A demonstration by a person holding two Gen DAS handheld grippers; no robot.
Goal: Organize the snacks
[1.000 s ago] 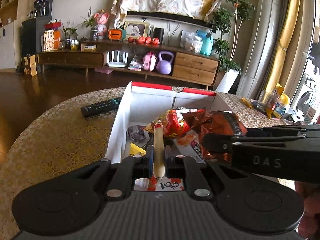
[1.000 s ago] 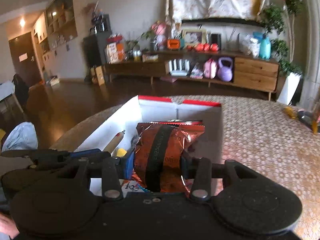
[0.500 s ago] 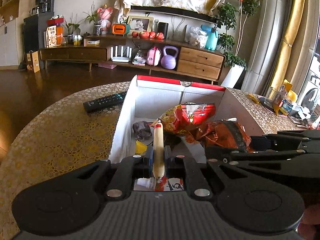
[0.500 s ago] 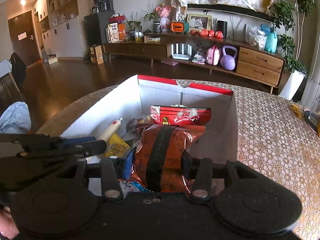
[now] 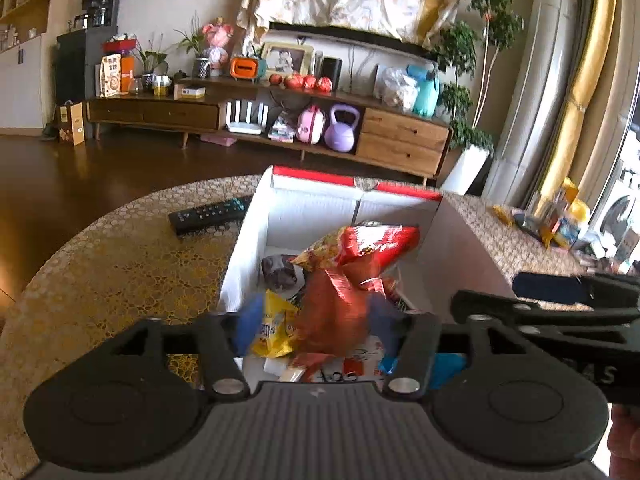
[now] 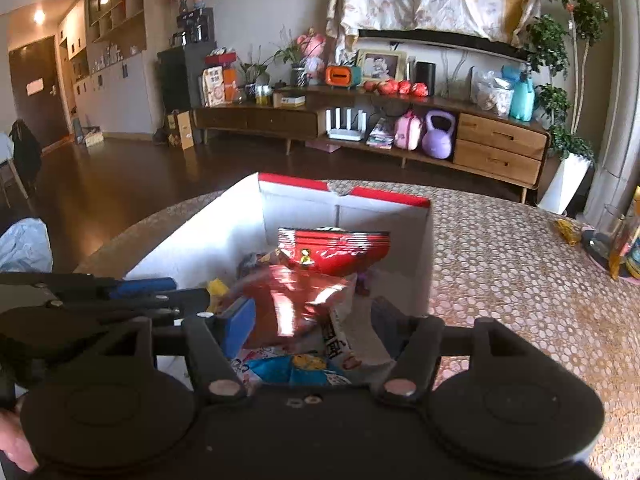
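A white cardboard box with red flaps [image 5: 312, 204] [image 6: 344, 208] stands on the table and holds several snack packets. A red crinkled bag [image 5: 372, 242] [image 6: 334, 250] lies at the back, an orange-red foil bag [image 5: 336, 312] [image 6: 296, 300] in front of it, and a yellow packet [image 5: 274, 326] at the left. My left gripper [image 5: 314, 328] is open above the near end of the box, its jaws wide apart and empty. My right gripper [image 6: 312, 322] is open too, with the foil bag lying loose in the box between its fingers. Each gripper shows at the edge of the other's view.
A black remote control [image 5: 210, 214] lies on the patterned tablecloth [image 5: 112, 264] left of the box. Small bottles and packets [image 5: 556, 220] sit at the table's right edge. A wooden sideboard [image 5: 280, 120] stands across the dark floor.
Both grippers have opened. The left one let go of the sausage stick, which is out of sight. The right one let go of the foil bag, which now lies in the box.
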